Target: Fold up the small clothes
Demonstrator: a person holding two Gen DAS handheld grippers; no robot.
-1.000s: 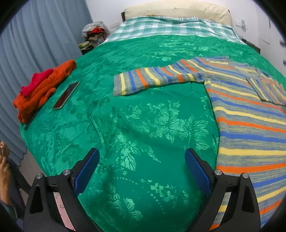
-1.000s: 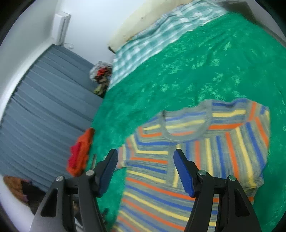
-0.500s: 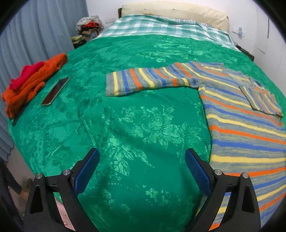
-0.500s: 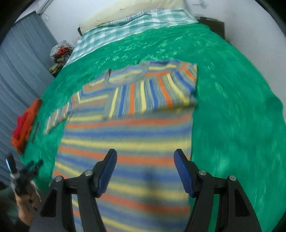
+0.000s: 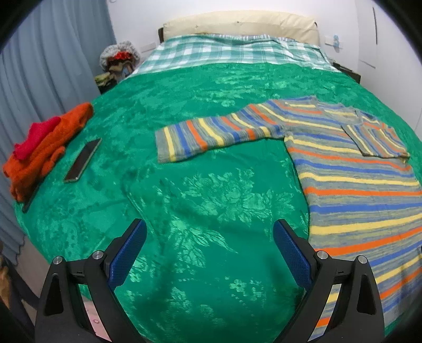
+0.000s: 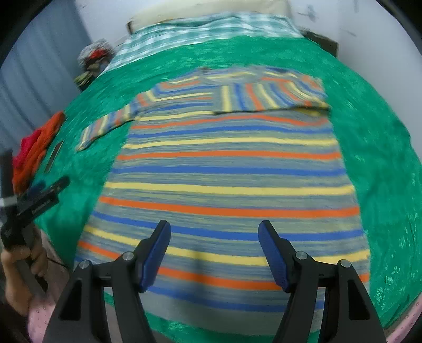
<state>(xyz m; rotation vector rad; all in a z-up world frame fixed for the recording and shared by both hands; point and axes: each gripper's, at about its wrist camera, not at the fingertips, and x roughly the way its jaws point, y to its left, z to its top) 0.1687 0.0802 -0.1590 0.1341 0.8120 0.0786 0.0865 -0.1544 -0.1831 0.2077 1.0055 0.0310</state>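
A striped sweater [image 6: 226,168] in grey, blue, yellow and orange lies flat on the green bedspread [image 5: 211,190]. Its right sleeve [image 6: 269,97] is folded across the chest. Its left sleeve [image 5: 211,134] lies stretched out to the left. My left gripper [image 5: 208,253] is open and empty, above bare bedspread left of the sweater's body [image 5: 358,190]. My right gripper [image 6: 213,253] is open and empty, above the sweater's hem near the bed's front edge. The left gripper also shows in the right wrist view [image 6: 34,200], held in a hand.
An orange and red pile of clothes [image 5: 44,145] lies at the bed's left edge, with a dark phone [image 5: 83,159] beside it. A checked sheet [image 5: 232,50] and pillow [image 5: 237,23] are at the far end. Grey curtains [image 5: 39,66] hang on the left.
The right gripper has swung from high over the sweater's neck down to the hem, now facing along the bed. The left gripper has shifted slightly; the sweater has not moved.
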